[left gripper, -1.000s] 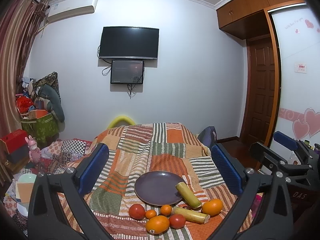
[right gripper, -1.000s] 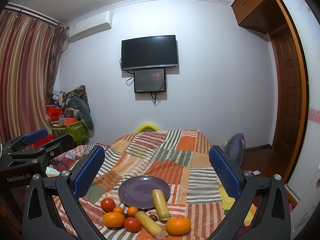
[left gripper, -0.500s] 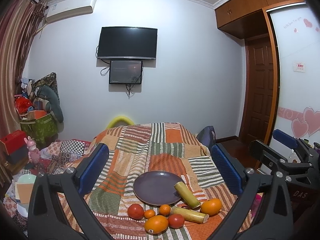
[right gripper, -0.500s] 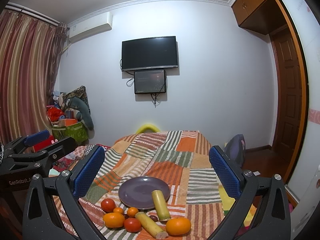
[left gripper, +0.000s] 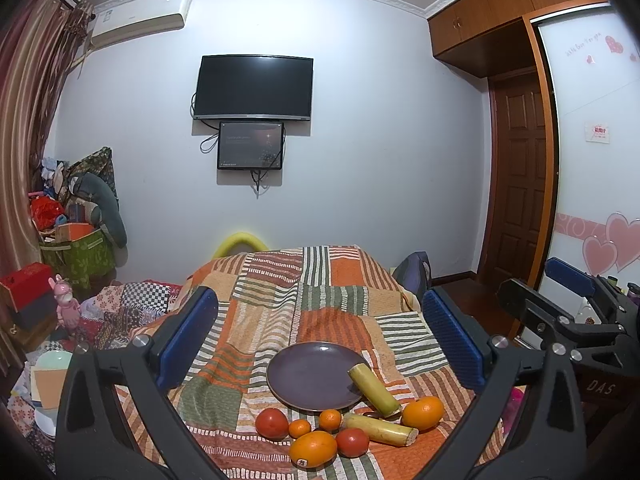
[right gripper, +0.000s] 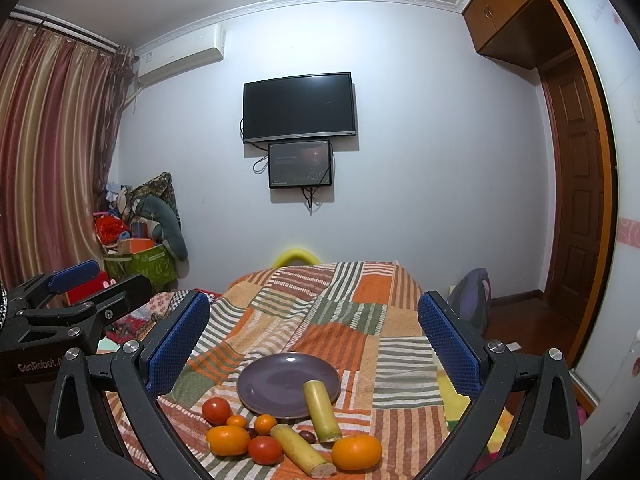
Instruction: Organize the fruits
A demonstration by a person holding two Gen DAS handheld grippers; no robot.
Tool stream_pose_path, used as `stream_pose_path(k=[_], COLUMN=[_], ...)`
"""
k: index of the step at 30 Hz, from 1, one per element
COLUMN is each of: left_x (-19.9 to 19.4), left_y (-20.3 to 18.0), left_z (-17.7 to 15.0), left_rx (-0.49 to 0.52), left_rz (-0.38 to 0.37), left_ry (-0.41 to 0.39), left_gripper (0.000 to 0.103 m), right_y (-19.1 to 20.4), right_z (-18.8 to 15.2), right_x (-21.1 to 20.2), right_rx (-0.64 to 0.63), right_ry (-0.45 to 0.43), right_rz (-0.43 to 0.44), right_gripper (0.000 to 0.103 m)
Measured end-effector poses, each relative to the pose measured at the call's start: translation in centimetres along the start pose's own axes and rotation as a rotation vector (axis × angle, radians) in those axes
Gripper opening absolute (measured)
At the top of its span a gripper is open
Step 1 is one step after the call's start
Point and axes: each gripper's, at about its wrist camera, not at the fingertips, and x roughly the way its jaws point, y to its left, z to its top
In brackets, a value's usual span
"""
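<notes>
A dark purple plate (left gripper: 312, 376) (right gripper: 276, 384) lies on the striped patchwork cloth (left gripper: 320, 304). One yellow-green cane piece (left gripper: 374, 390) (right gripper: 321, 414) leans on the plate's rim; another (left gripper: 380, 429) (right gripper: 302, 449) lies in front. Two large oranges (left gripper: 313, 449) (left gripper: 423, 413), two small oranges (left gripper: 300, 428) and two tomatoes (left gripper: 272, 423) (left gripper: 352, 442) sit before the plate. My left gripper (left gripper: 320, 328) and right gripper (right gripper: 314, 332) are open and empty, held above the fruit. The right gripper also shows at the right edge of the left wrist view (left gripper: 568, 304).
Boxes, toys and bags (left gripper: 60, 256) are piled at the left by the curtain. A TV (left gripper: 252, 88) hangs on the far wall. A wooden door (left gripper: 520, 184) and wardrobe stand at the right. A dark bag (right gripper: 472, 300) sits beside the cloth.
Both views have shifted only slightly; the fruit and plate have not moved and both grippers stay open.
</notes>
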Motion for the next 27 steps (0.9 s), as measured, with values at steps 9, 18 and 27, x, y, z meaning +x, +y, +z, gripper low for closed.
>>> stream_pose_path(k=[9, 18, 27], left_x=[0.0, 0.0, 0.7], left_y=[-0.1, -0.2, -0.3], left_z=[0.0, 0.0, -0.2], left_rx=[0.000, 0.002, 0.019], left_rz=[-0.001, -0.003, -0.007], left_ry=[-0.001, 0.000, 0.031], left_gripper=[0.103, 0.103, 0.103], right_y=[0.0, 0.2, 0.0], right_z=[0.2, 0.9, 0.3], right_x=[-0.1, -0.3, 0.8], right_rx=[0.000, 0.000, 0.008], right_ry=[-0.001, -0.001, 0.030], right_rz=[-0.001, 0.007, 0.014], right_gripper=[0.103, 0.103, 0.103])
